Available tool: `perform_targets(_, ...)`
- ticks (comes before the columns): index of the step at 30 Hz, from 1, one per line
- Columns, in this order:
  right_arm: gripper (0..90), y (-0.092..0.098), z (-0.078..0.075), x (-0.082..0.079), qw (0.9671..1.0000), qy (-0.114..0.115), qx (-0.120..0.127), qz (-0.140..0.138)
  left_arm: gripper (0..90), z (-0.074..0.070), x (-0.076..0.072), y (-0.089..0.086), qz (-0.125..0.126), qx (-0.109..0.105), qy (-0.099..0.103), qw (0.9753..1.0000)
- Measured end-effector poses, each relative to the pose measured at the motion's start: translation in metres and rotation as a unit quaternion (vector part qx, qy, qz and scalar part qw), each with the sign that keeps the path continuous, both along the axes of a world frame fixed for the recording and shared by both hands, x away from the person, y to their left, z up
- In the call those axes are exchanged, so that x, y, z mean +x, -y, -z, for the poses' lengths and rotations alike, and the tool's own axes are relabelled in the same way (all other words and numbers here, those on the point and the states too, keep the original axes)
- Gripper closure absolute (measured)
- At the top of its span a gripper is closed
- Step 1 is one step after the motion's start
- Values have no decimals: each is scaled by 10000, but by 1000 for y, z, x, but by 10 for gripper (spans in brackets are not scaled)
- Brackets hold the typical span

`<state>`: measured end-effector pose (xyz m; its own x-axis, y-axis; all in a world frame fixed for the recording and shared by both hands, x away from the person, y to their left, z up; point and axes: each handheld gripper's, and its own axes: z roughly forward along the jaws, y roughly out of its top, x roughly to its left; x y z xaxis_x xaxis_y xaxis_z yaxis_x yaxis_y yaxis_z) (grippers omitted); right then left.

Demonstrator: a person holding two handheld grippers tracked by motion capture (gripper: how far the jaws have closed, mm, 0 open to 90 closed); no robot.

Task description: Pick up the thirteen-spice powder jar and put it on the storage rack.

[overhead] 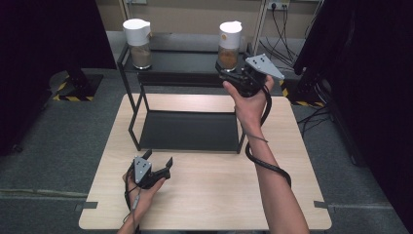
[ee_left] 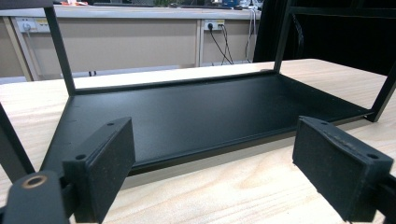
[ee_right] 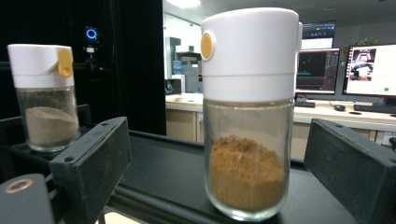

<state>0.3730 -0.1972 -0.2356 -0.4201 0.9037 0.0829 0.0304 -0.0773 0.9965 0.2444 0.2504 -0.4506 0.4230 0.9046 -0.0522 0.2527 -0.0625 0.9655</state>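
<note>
The left gripper [overhead: 160,168] was held wide open and empty over the table [overhead: 214,195], before the rack [overhead: 185,131]. On the rack's top shelf, the right gripper [ee_right: 219,186] was spread around the jar [ee_right: 247,140] of brown powder, untouched; an off-centre squeeze could have tipped it. Farther off, a second jar [ee_right: 44,98] held paler powder.

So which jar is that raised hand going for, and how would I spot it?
Find the black two-level rack at the far side of the wooden table. Two white-capped glass jars stand on its top shelf. It is the right-hand jar, between the open jaws of the right gripper; its powder is orange-brown, while the other jar holds paler, greyish powder.
</note>
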Motion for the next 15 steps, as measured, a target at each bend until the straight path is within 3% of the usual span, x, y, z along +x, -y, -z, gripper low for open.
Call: perform_targets(15, 69, 10, 25, -20, 9998, -103, 2, -170, 125, 0, 0, 1, 3, 4, 2, 10000)
